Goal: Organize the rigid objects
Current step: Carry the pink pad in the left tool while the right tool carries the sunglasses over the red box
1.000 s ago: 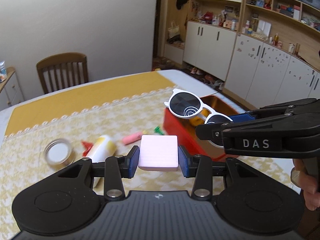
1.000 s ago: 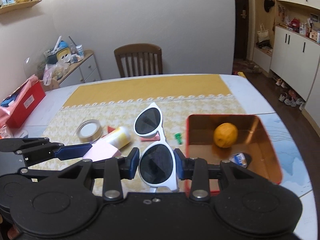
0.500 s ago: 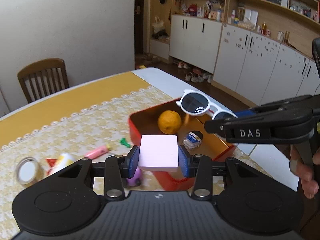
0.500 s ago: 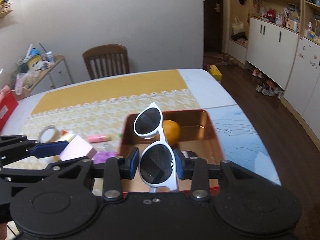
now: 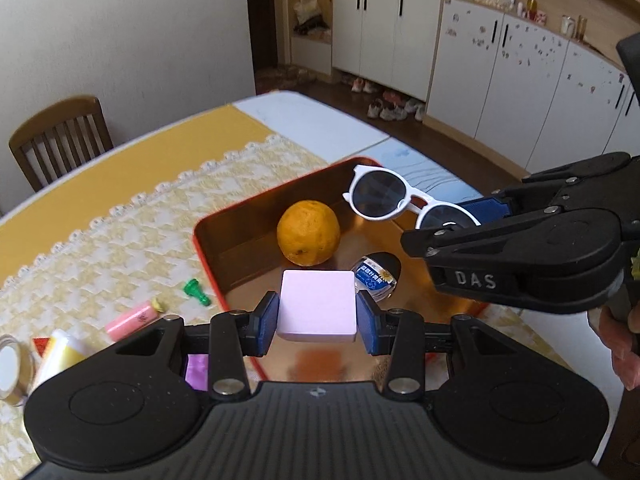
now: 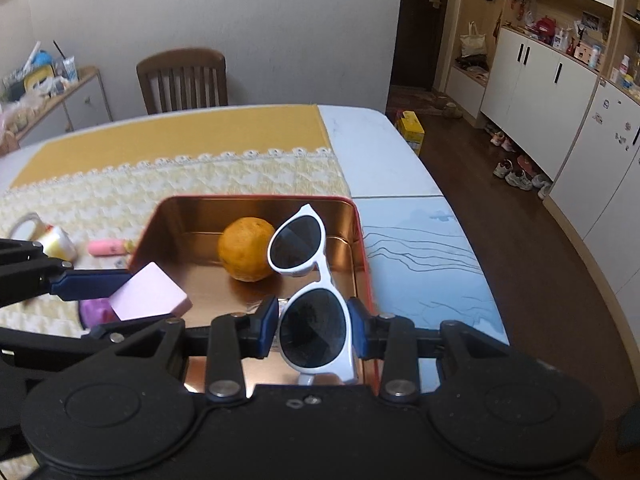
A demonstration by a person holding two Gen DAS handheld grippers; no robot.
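Both jaws are clamped, left gripper (image 5: 318,317) on the pink block (image 5: 318,306), right gripper (image 6: 314,330) on sunglasses (image 6: 306,276); above the red tin (image 6: 362,236), a careless drop might hit the orange (image 6: 247,249).

"DAS" stands in white letters on the right hand-held gripper (image 5: 448,222).

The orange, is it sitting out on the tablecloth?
No, the orange lies inside the red tin, next to a small blue-labelled container.

Orange (image 5: 308,233) and small packet (image 5: 378,276) mid-tin (image 5: 206,248).
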